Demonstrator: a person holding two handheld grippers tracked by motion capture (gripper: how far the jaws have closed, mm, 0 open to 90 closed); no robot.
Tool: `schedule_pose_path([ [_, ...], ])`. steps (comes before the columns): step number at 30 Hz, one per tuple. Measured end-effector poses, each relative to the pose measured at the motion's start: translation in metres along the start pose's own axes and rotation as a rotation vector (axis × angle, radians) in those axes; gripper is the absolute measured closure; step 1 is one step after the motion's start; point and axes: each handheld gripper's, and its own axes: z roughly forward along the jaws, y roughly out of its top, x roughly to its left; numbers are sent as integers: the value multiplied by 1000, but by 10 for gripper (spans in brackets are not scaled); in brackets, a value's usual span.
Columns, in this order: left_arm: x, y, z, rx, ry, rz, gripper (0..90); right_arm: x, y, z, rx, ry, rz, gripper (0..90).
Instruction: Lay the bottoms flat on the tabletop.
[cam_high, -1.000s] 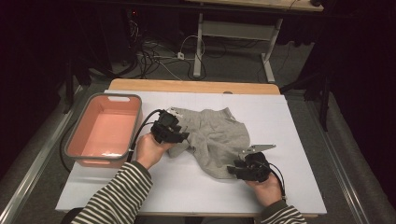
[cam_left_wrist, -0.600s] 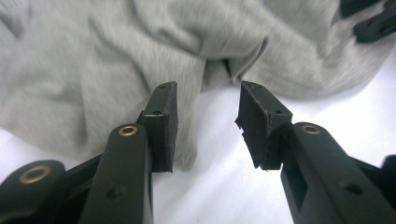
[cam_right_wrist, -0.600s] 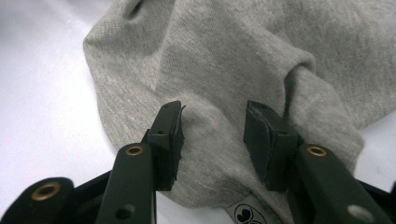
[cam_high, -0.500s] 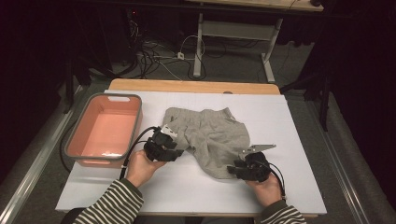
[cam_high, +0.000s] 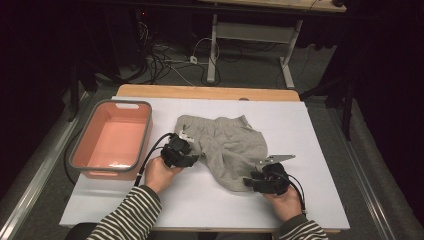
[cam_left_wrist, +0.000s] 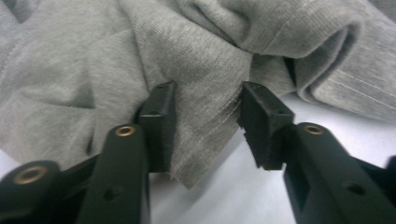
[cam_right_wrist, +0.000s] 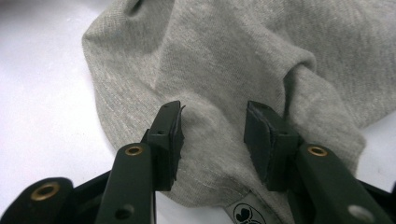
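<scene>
Right, grey shorts (cam_high: 227, 145) lie crumpled at centre frame of the high view on the white table (cam_high: 310, 130), waistband end toward the top, fabric bunched w/ folds and narrowing toward the lower right. Cloth is a fine-knit heather grey jersey w/ pale stitch lines along the hems. Left gripper (cam_high: 181, 151) sits at the shorts' left edge, just left of centre frame, held by the left hand (cam_high: 159, 172) w/ a striped sleeve (cam_high: 127, 220) coming up from the bottom. In the left gripper view its jaws stand apart, a hemmed corner of the shorts (cam_left_wrist: 205, 116) lying between them; cloth touches the left jaw's inner face, whether it touches the right one I can't tell; a rolled fold sits in the upper right of that frame. Right gripper (cam_high: 265, 180) is at the shorts' lower tip, lower right of centre, in the right hand (cam_high: 284, 202). In the right gripper view the jaws are also apart, a rounded hump of the shorts (cam_right_wrist: 215, 135) bulging up between them, and a small printed label (cam_right_wrist: 245, 212) peeks out at bottom centre. Salmon-pink bin w/ grey rim (cam_high: 142, 131) sits at the left of the high view, well apart from the shorts.
</scene>
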Motion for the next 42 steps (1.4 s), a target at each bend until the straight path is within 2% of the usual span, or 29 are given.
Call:
schedule_pose_path([
  [2,2,0,0,12,-13,0,688,0,0,0,2,0,0,570],
  [4,3,-1,4,51,-50,3,779,0,0,0,3,-2,2,569],
  [6,1,-3,6,62,-58,15,813,0,0,0,3,-2,3,570],
  [10,1,-4,5,53,-60,3,805,0,0,0,2,-1,2,569],
  [11,0,-4,5,50,-69,3,756,0,0,0,2,0,3,569],
  [13,-4,-4,6,56,-66,25,660,0,0,0,1,1,3,568],
  [15,-8,-5,8,62,-44,51,645,0,0,0,1,1,5,568],
  [16,-8,-5,8,59,-42,51,646,0,0,1,1,2,5,568],
  [19,-8,-5,9,63,-29,50,709,-1,0,1,0,3,5,568],
  [22,-6,-5,8,68,-49,32,816,-1,0,1,-2,3,8,569],
  [28,-4,-5,5,64,-74,32,841,-1,-1,1,-3,3,8,570],
  [34,-1,-7,-13,18,-113,15,848,-1,-1,1,-5,1,6,569],
  [42,-2,-13,-22,3,-139,24,848,0,-1,1,-5,-1,6,567],
])
